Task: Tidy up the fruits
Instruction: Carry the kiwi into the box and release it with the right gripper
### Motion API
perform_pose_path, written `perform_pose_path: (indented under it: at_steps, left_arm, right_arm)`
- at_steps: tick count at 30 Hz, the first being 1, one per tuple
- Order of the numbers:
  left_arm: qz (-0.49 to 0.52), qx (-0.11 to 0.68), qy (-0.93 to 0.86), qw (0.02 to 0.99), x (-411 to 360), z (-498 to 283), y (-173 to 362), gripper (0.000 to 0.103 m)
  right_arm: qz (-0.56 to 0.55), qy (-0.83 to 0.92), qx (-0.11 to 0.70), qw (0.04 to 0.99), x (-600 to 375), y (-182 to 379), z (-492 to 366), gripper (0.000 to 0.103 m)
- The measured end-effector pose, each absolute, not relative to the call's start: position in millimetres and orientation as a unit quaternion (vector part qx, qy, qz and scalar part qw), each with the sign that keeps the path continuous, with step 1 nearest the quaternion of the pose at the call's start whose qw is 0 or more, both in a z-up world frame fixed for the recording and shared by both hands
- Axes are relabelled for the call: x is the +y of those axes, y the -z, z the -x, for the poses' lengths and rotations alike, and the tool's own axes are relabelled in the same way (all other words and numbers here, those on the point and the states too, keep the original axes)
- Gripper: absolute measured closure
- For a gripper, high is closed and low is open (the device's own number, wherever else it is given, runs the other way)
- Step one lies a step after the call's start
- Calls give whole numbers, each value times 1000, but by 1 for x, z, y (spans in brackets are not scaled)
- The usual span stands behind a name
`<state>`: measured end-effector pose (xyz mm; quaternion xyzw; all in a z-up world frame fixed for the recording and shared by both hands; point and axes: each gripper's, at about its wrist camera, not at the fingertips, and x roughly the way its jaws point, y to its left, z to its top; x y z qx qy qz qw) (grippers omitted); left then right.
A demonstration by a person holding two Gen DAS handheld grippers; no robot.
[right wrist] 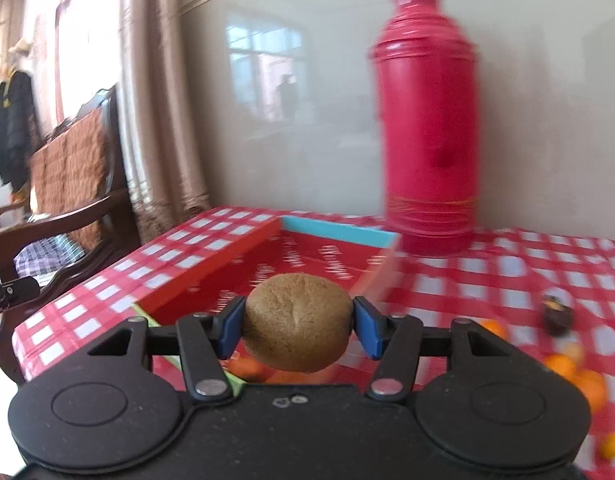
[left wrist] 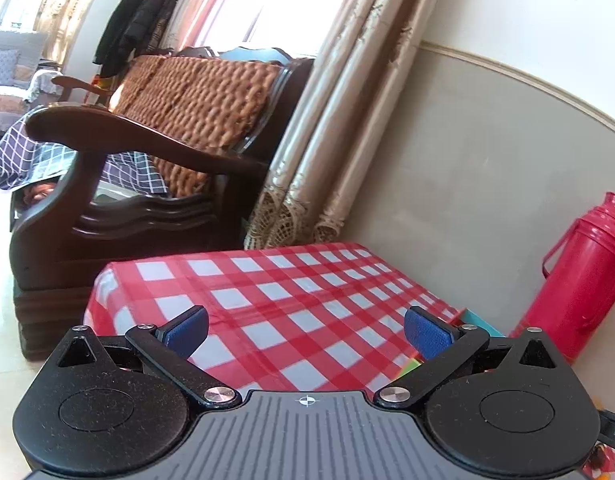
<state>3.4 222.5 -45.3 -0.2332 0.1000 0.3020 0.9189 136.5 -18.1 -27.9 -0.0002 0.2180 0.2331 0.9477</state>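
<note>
A kiwi point(right wrist: 297, 322) is clamped in the right tongs point(right wrist: 297, 326) for carrying over the red box point(right wrist: 223, 264) ahead; the left tongs point(left wrist: 307, 330) are held apart, empty.

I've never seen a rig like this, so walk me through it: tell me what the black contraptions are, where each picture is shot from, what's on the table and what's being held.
A person holds a hand-held two-finger gripper in each hand, and a camera on each looks along its fingers. One picture is from the left gripper: jaws apart, empty, over the red checked tablecloth. The other is from the right gripper, clamped on a brown kiwi above a red box. Also there: a red thermos, small oranges and a dark fruit.
</note>
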Motion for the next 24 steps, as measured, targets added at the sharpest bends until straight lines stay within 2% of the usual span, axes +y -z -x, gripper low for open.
perform_pose_path:
  at_steps: [7, 14, 17, 19, 24]
  left_arm:
    - [247, 96, -313, 912, 236, 2, 48, 0]
    - [245, 98, -307, 915, 233, -1, 48, 0]
    - [237, 98, -306, 917, 229, -2, 47, 0]
    - [236, 98, -307, 917, 228, -2, 46, 0]
    - [227, 98, -304, 920, 222, -3, 45, 0]
  right_arm:
    - [19, -255, 252, 933, 39, 41, -164, 53]
    - [29, -261, 290, 920, 54, 57, -175, 53]
    - [31, -264, 283, 922, 54, 59, -174, 51]
    - [30, -266, 274, 924, 51, 55, -170, 44]
    - [40, -267, 231, 935, 41, 39, -154, 43]
